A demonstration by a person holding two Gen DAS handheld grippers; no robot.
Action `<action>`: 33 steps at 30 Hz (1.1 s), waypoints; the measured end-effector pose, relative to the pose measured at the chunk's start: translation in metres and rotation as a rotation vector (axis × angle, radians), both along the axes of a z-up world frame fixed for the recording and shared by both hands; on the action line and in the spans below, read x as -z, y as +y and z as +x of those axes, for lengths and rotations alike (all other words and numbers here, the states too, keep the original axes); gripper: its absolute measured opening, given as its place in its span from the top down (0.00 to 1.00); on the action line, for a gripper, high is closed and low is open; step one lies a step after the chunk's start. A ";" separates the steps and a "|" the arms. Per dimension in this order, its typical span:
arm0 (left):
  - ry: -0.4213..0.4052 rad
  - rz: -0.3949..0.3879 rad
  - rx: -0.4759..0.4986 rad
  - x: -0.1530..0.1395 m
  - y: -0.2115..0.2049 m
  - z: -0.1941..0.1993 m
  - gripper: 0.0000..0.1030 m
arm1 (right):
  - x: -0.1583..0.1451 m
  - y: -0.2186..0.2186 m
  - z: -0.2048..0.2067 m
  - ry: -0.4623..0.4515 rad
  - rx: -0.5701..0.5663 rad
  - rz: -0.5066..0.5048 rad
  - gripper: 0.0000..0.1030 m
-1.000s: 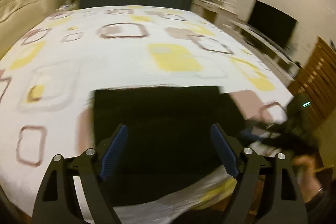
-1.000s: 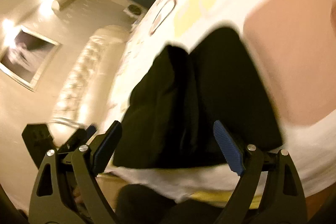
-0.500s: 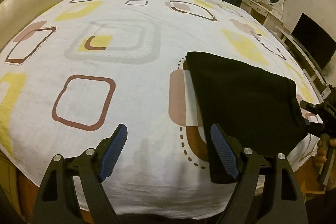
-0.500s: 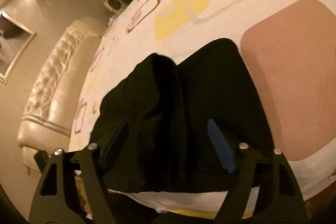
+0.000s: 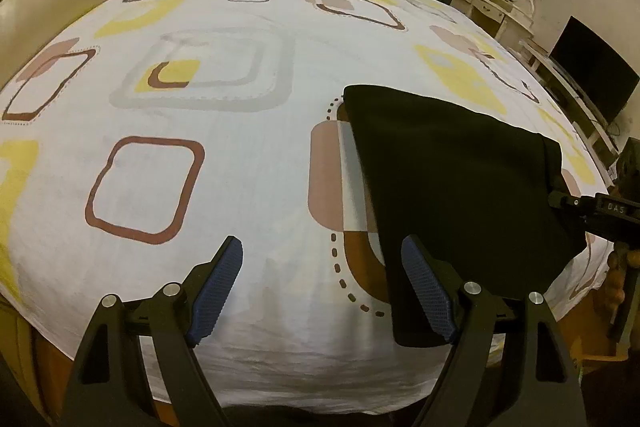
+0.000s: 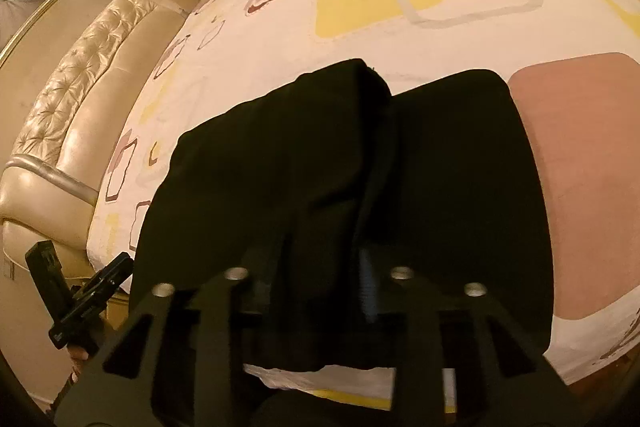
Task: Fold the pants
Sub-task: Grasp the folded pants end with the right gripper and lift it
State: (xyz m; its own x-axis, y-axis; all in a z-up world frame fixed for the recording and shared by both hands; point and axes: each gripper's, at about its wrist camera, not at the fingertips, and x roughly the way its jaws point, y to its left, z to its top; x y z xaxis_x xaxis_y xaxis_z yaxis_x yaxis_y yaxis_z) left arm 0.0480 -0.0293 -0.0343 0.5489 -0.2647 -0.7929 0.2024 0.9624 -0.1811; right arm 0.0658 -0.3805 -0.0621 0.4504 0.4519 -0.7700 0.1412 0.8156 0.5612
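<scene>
We find the right gripper point(image 6: 320, 267) with jaws just drawn in, pinching a ridge of the black pants point(image 6: 460, 167) at their near edge. The left gripper point(image 5: 322, 279) stands wide apart, holding nothing, over bare bedsheet point(image 5: 240, 167); its right finger point(image 5: 426, 291) overlaps the pants' left edge. The pants lie folded at the bed's near right corner.

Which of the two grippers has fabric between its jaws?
The right gripper: its jaws have just been closing and pinch a fold of the black pants. The left gripper stands open over the bedsheet.
</scene>
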 end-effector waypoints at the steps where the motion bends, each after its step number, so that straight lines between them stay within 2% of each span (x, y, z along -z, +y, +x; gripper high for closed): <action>1: 0.003 -0.003 -0.001 0.000 0.001 0.000 0.22 | -0.003 -0.001 0.000 -0.009 0.002 0.006 0.83; 8: 0.000 -0.013 -0.003 -0.001 0.002 0.000 0.22 | -0.054 -0.007 -0.013 -0.160 0.006 -0.006 0.88; 11: 0.004 -0.026 -0.002 -0.001 0.003 0.000 0.22 | -0.063 -0.019 -0.018 -0.180 0.023 -0.011 0.92; 14: 0.006 -0.034 0.005 -0.001 0.003 0.001 0.22 | -0.055 -0.035 -0.023 -0.152 0.055 -0.040 0.93; 21: 0.011 -0.030 0.024 0.001 -0.002 -0.001 0.22 | -0.007 -0.055 -0.032 -0.064 0.109 -0.034 0.94; 25: 0.015 -0.027 0.029 0.002 -0.004 -0.002 0.22 | -0.005 -0.055 -0.033 -0.067 0.125 -0.049 0.94; 28: 0.019 -0.033 0.032 0.003 -0.004 -0.002 0.22 | -0.011 -0.052 -0.033 -0.070 0.124 -0.107 0.95; 33: 0.019 -0.031 0.040 0.004 -0.007 -0.002 0.22 | 0.000 -0.051 -0.029 -0.032 0.120 -0.154 0.95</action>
